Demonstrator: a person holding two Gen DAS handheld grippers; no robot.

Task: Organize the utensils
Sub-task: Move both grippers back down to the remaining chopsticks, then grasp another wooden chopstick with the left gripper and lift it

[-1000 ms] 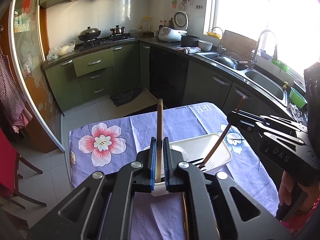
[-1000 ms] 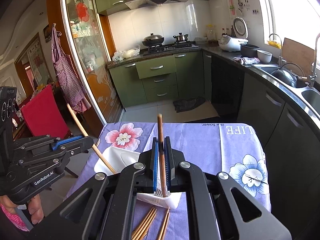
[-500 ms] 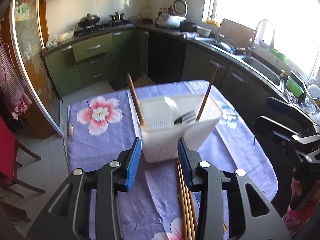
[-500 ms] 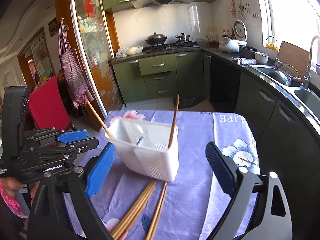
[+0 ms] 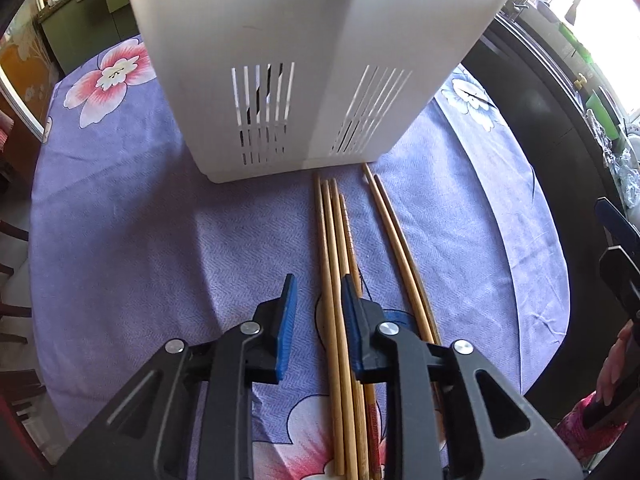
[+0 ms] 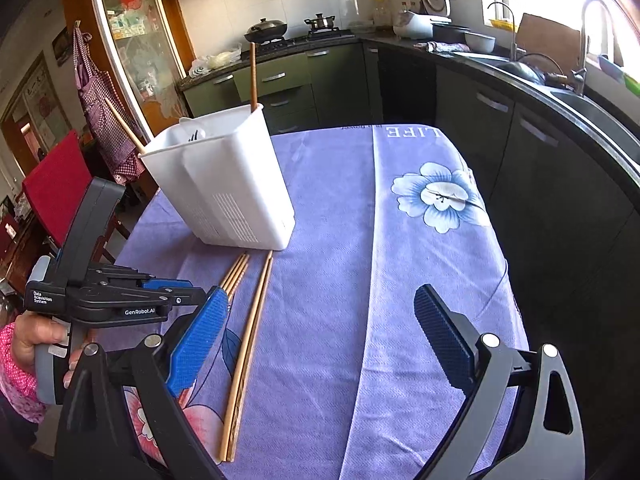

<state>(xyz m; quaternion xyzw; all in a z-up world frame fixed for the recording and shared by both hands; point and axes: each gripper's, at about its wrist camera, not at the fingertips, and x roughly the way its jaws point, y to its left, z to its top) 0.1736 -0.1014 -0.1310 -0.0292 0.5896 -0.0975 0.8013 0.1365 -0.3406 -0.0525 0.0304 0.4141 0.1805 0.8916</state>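
Observation:
A white slotted utensil holder stands on the purple flowered tablecloth. Two chopsticks stick up out of it, beside a fork. Several loose chopsticks lie in front of it, with a separate pair to their right. My left gripper points steeply down over the bundle. Its jaws are closing, with one or two sticks between them and a gap still at the left pad. My right gripper hovers wide open over bare cloth, and the pair lies near its left finger.
The table's right edge drops off towards dark cabinets and a sink counter. A red chair stands beyond the left edge. The person's hand in a pink sleeve holds the left gripper's handle.
Both grippers let go of the chopsticks they held, which now stand in the holder. Both have come down towards the table. The right opened wide and the left sank over the loose sticks.

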